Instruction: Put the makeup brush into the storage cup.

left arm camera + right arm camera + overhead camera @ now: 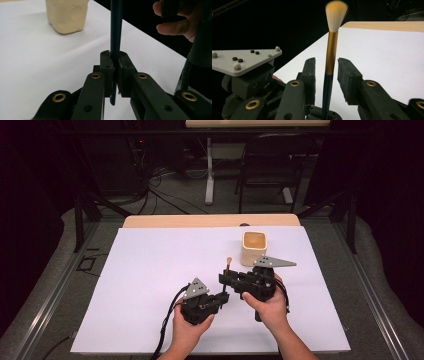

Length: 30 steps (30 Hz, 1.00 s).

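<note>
Between the left gripper point(114, 71) fingers, the brush point(115, 32) tip is cut off.

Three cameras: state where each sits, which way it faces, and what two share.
High view: above the person's side, facing forward and down on the table; both hands, left gripper and right gripper.
Left gripper view: rides the left gripper, jaws shut on the brush, facing the cup.
Right gripper view: jaws open around the brush.
All share the brush.

cup point(254, 248) beyond grippers, table point(150, 265) open leftward
</note>
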Motion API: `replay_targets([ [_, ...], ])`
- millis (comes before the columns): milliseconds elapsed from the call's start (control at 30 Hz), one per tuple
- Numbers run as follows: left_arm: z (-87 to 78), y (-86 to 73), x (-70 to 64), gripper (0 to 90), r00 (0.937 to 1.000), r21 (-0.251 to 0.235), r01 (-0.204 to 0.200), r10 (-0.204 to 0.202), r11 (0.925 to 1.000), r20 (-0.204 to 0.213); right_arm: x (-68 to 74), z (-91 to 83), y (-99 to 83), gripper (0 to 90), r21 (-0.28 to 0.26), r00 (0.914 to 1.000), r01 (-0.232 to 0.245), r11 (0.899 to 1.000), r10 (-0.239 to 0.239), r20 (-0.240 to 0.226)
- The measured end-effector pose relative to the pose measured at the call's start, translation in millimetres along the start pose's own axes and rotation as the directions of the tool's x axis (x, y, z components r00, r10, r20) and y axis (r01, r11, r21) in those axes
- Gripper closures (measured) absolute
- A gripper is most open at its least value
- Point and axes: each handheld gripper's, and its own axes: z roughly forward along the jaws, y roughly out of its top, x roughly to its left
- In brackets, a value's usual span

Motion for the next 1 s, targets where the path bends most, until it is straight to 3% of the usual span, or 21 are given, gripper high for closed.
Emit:
replay_targets([
  [1000, 5.7, -6.4, -6.0, 84.6, 0.9997, 0.022, -0.016, 0.016, 0.9996, 0.020, -6.0, -9.2, 4.9, 74.9, -0.017, 0.9995, -0.032, 0.999, 0.032, -0.004],
])
